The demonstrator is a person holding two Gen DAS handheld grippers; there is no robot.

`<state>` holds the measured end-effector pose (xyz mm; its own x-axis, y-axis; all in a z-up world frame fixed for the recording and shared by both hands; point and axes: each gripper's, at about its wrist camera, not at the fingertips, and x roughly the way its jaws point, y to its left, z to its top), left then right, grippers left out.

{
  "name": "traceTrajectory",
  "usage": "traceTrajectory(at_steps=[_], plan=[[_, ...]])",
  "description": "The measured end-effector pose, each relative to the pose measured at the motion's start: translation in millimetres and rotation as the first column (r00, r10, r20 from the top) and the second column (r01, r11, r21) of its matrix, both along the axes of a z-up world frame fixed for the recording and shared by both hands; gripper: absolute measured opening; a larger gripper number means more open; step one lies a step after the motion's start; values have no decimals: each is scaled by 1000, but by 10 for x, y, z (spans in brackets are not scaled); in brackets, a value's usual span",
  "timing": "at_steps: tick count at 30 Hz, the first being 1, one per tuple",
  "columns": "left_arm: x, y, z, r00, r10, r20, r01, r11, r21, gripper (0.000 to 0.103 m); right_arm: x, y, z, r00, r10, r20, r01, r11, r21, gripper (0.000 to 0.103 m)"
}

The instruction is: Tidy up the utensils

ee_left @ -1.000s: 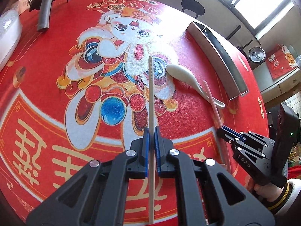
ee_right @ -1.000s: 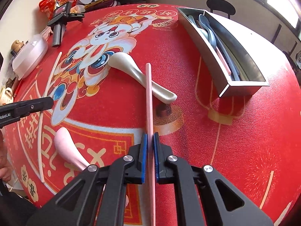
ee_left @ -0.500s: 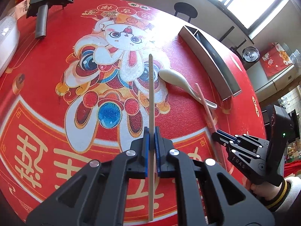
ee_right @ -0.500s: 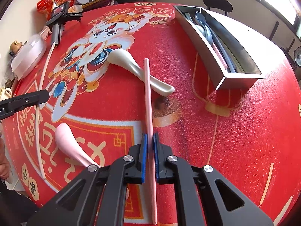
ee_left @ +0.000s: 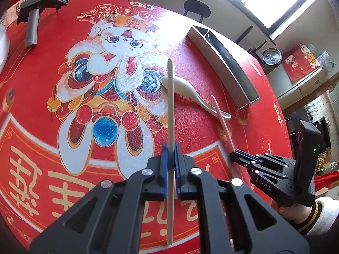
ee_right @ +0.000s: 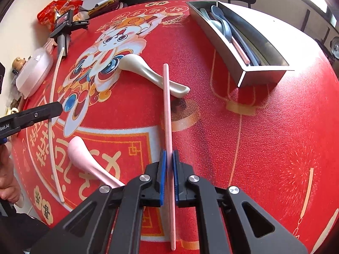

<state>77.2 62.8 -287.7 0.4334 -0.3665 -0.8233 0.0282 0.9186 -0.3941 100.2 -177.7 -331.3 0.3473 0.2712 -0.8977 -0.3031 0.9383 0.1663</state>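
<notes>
Grip, left hand: your left gripper (ee_left: 171,148) is clenched on the cream chopstick (ee_left: 171,105), lower centre of its own frame; the stick runs straight up the frame from between the blue pads.
Grip, right hand: your right gripper (ee_right: 168,154) is clamped on the pink chopstick (ee_right: 167,105), lower centre of its frame; the last sliver of gap it had a second ago is gone.
Change: both views have tipped up slightly since a second ago, so more of the far table edge and room shows; neither grip has slipped. Whether the far tips are clear of the red mat (ee_right: 254,148) cannot be told.
Meaning: you appear to have both sticks secured for carrying; neither is in the tray yet.
Pink spoon (ee_right: 82,154): lower left of the right-hand view, lying loose on the mat, unsorted.
Cream spoon (ee_right: 144,69): centre of that view, loose on the mat; your pink chopstick crosses its handle in the frame, contact unclear.
Metal tray (ee_right: 262,77): upper right, well apart from both grippers, long and split lengthwise by a divider.
Tray, nearer compartment: blue spoon (ee_right: 222,19), pale spoon (ee_right: 206,13), a second pink stick (ee_right: 239,48) and some dark sticks alongside.
Tray, farther compartment: dark inside; contents cannot be told.
White lidded box (ee_right: 34,72): left edge, closed, contents hidden.
Spare gripper (ee_right: 63,27): upper left, lying idle at the far table edge.
</notes>
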Motion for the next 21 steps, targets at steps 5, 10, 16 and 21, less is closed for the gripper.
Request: traceTrajectory(at_steps=[5, 10, 16, 21], plan=[[-15, 43, 29, 1000, 9, 5, -9, 1000, -14, 10, -21, -92, 77, 1000, -20, 10, 20, 998, 51, 6], [-20, 73, 26, 1000, 18, 0, -18, 1000, -25, 10, -46, -152, 145, 999, -28, 19, 27, 997, 75, 6], [-11, 33, 27, 1000, 8, -1, -8, 1000, -18, 10, -53, -199, 229, 998, -38, 44, 34, 996, 87, 6], [1, 20, 22, 1000, 5, -2, -5, 1000, -17, 10, -57, -215, 313, 997, -36, 73, 29, 995, 97, 6]])
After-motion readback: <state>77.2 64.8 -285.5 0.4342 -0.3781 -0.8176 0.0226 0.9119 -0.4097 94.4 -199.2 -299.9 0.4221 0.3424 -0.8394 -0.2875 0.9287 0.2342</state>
